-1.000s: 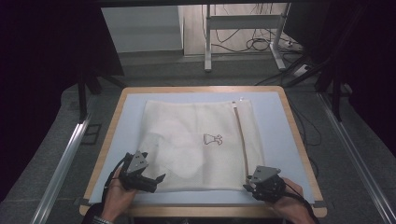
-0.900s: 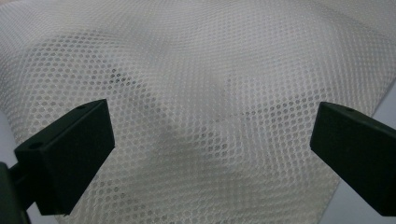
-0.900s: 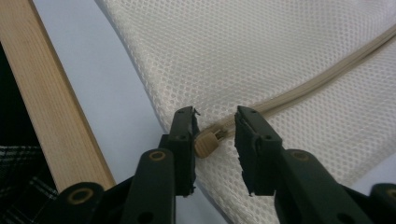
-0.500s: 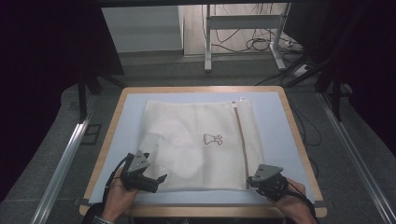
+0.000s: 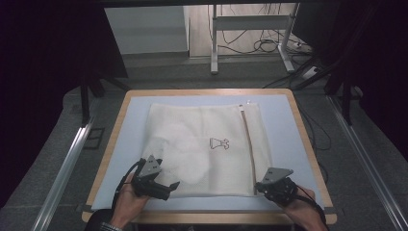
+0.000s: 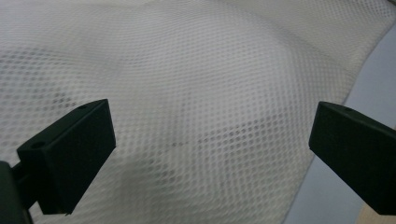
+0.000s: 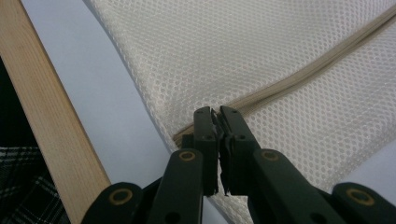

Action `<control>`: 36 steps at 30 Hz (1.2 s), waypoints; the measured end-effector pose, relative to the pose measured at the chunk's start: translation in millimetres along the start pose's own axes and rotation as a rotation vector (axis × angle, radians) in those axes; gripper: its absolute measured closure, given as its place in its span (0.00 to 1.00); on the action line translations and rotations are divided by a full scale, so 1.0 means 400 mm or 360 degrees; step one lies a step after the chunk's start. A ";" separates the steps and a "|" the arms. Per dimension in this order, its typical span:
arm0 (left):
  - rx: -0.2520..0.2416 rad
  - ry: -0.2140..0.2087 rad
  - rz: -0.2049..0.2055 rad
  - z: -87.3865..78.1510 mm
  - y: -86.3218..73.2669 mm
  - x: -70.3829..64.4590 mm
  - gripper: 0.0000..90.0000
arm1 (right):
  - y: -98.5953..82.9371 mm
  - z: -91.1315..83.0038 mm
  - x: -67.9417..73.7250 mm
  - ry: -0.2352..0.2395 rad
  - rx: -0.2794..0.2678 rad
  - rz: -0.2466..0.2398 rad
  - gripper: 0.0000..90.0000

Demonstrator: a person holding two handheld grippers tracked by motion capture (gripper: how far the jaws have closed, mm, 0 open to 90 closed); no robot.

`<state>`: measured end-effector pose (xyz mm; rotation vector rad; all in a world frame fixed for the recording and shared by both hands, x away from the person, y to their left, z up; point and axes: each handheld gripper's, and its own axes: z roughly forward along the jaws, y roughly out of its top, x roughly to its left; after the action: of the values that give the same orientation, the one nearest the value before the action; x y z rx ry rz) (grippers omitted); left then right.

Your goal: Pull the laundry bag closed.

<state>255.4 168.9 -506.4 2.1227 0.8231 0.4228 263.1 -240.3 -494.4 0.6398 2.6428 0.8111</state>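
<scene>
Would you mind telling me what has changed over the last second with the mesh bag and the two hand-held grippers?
Very little. The right hand-held gripper has drawn slightly back toward the table's near edge, staying at the near end of the zipper with its jaws shut there. The left hand-held gripper remains open over the near left corner of the mesh laundry bag. The bag lies flat on the table as before.

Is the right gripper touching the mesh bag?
Touching: in the right gripper view, the right gripper is shut on the mesh bag's edge at the zipper end.
</scene>
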 end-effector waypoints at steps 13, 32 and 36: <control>-0.0062 -0.0152 -0.0022 0.051 0.046 -0.030 0.03 | -0.004 -0.007 -0.003 0.0007 0.0026 -0.0015 0.95; -0.0050 -0.0271 0.0123 0.168 0.117 -0.109 0.13 | 0.003 0.006 -0.001 -0.0004 0.0080 -0.0030 0.95; -0.0049 -0.0311 0.0139 0.186 0.127 -0.121 0.20 | 0.003 0.006 -0.002 -0.0004 0.0080 -0.0031 0.95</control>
<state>281.2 70.2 -513.9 2.1370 0.6105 0.2662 265.0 -238.8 -495.5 0.6260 2.6702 0.7402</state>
